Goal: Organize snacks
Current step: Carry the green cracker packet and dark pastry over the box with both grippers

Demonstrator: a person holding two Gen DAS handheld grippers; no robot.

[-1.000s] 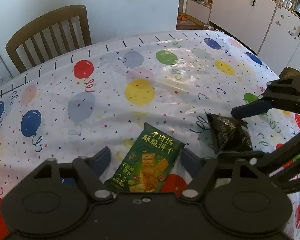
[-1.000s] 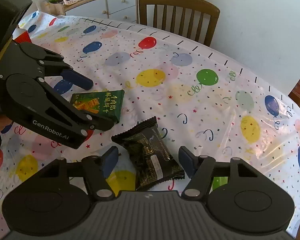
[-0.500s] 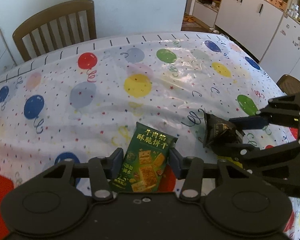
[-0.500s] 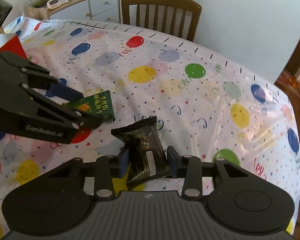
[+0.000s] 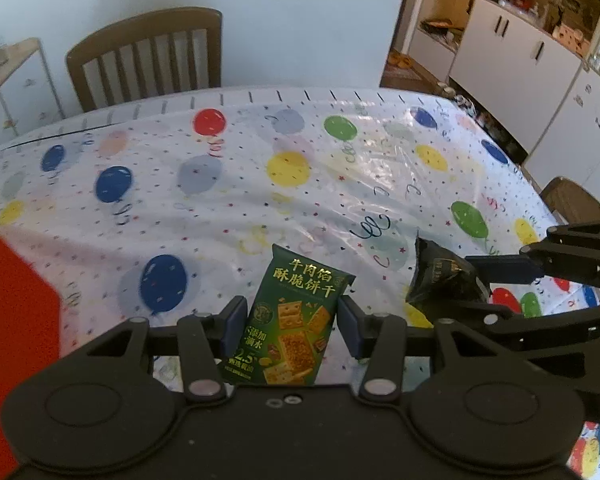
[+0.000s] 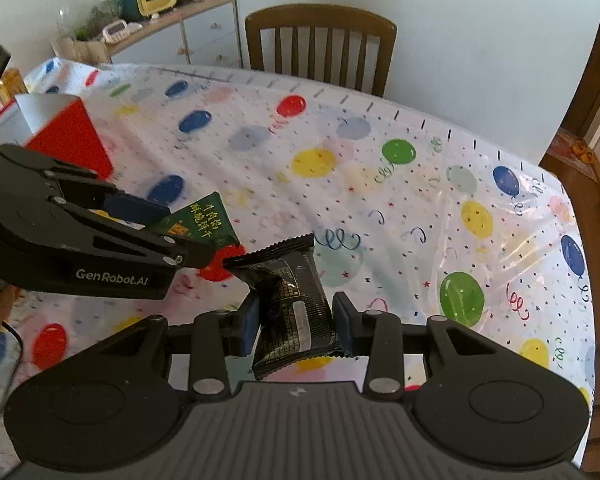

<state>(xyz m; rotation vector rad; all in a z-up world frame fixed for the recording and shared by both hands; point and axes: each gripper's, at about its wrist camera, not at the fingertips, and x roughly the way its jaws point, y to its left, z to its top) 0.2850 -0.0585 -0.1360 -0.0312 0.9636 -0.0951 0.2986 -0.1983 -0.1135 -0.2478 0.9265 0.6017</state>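
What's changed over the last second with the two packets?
Both tongs closed: the left tongs now grip the green packet, the right tongs the black packet. Both packets look raised off the tablecloth. The chair and the red box stayed put.

Green cracker packet point(image 5: 294, 320) left of black snack packet point(image 5: 440, 280), above table point(image 5: 340, 184), red box point(image 6: 68, 136) farther left
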